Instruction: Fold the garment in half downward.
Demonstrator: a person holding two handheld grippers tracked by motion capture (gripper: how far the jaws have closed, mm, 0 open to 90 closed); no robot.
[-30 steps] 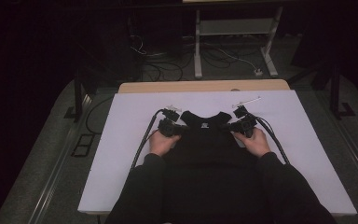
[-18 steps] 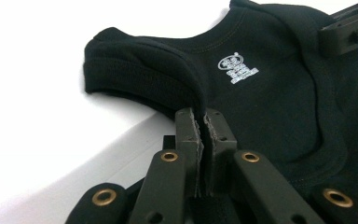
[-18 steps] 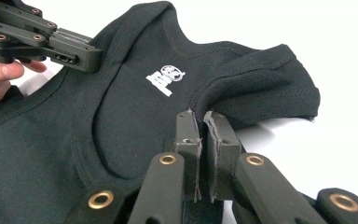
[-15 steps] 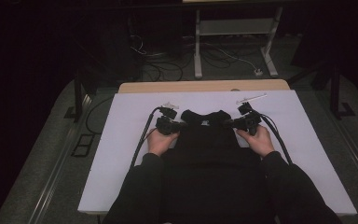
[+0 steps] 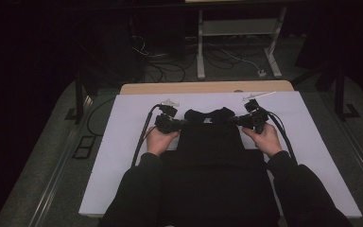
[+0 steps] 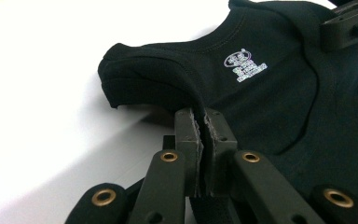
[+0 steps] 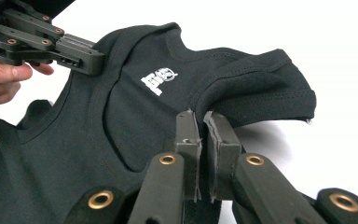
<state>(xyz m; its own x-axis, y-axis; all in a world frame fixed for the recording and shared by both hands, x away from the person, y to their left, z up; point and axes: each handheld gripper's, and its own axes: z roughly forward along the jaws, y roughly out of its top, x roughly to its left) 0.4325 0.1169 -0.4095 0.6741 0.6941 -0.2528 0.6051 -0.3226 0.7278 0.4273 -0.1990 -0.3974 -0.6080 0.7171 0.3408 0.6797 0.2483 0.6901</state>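
Since the frame a second back, both my hands have moved up the picture, away from my body, and the black top (image 5: pixel 210 137) has gone with them: its neckline now lies higher on the white tabletop (image 5: pixel 123 156), just above centre of the high view. My reading: I am drawing the garment out flat along the tabletop, and the pull is nearly spent, since the neck end is already close to the far edge.

Left claw (image 5: pixel 182 124): clenched on the garment's edge at centre-left of the high view. In the left gripper view the jaws stand pressed together with a fold of black cloth (image 6: pixel 200 105) rising between them, at the armhole hem by the shoulder strap.

Right claw (image 5: pixel 234 121): likewise clenched on cloth, at centre-right of the high view. In the right gripper view the jaws pinch the opposite armhole hem (image 7: pixel 205 105), and the strap beyond lifts slightly off the tabletop at the right of frame.

Garment notes: black knit, sleeveless as far as I can tell, with stitched hems around neck and armholes. A small white printed mark (image 6: pixel 244 66) sits just below the back of the neck; lettering too small to read. The body runs down toward the bottom of the high view, where it merges with my dark sleeves, so I cannot tell where its lower hem lies.
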